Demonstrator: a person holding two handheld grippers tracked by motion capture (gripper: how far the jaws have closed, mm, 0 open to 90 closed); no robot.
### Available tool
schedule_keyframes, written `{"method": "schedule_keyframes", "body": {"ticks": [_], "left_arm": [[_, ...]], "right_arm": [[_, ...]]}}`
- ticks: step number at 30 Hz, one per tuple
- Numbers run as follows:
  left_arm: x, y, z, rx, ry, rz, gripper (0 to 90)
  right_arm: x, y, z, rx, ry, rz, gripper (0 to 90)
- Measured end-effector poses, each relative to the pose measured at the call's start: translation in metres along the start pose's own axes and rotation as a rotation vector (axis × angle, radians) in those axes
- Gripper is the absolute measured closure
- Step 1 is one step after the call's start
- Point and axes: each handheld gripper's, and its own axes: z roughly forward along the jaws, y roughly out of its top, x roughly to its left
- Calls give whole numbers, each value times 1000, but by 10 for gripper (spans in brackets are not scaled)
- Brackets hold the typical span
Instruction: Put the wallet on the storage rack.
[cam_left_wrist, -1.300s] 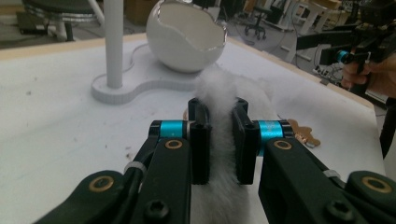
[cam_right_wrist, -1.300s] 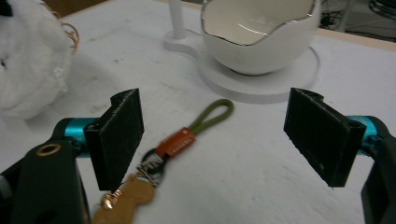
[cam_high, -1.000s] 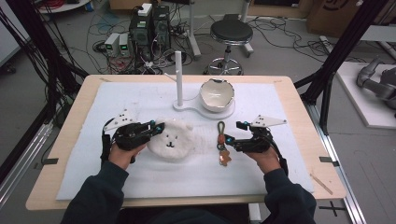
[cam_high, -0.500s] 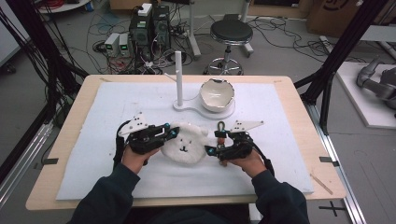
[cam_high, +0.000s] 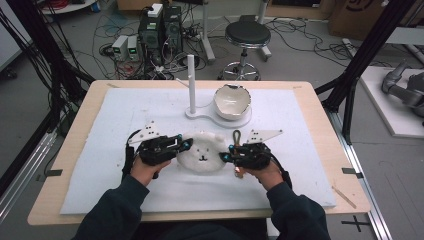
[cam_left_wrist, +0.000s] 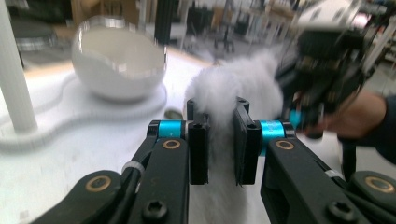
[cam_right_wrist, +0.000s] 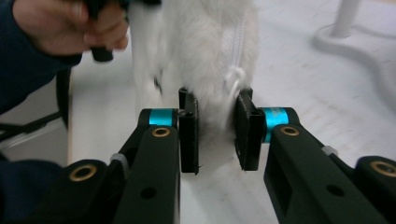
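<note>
**Both grippers clamped on the plush pouch**

I had the left gripper (cam_high: 184, 145) pinching the left edge of the white furry bear-face pouch (cam_high: 202, 154) on the white mat (cam_high: 300, 120). My right gripper (cam_high: 226, 157), jaws just closed, pinched its right edge beside the zipper (cam_right_wrist: 237, 42). A white bowl (cam_high: 232, 101) stood behind

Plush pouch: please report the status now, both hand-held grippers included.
Left hand-held gripper shut on white plush pouch. Right hand-held gripper just closed on its other side, by the zipper. Brown strap lies beside it.
</note>
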Motion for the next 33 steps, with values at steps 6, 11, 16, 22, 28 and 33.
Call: {"method": "schedule_keyframes", "body": {"ticks": [6,11,16,22,28,33], "left_arm": [[1,-5,7,117,-14,5,692],[7,-4,4,104,33,5,485],[6,-5,3,106,-47,19,729],[5,1,-4,9,-65,10,801],[8,2,-9,-58,-88,-25,802],[7,-5,0,61,-90,-25,797]], "right_arm": [[-1,2,-11,-56,-44,-10,771],[0,4,-12,-55,-17,-30,777],[1,4,-10,-44,22,-34,775],[-3,4,-13,-94,-36,20,511],[-6,0,-6,-63,11,57,568],[-4,2,-18,-125,-13,29,743]]}}
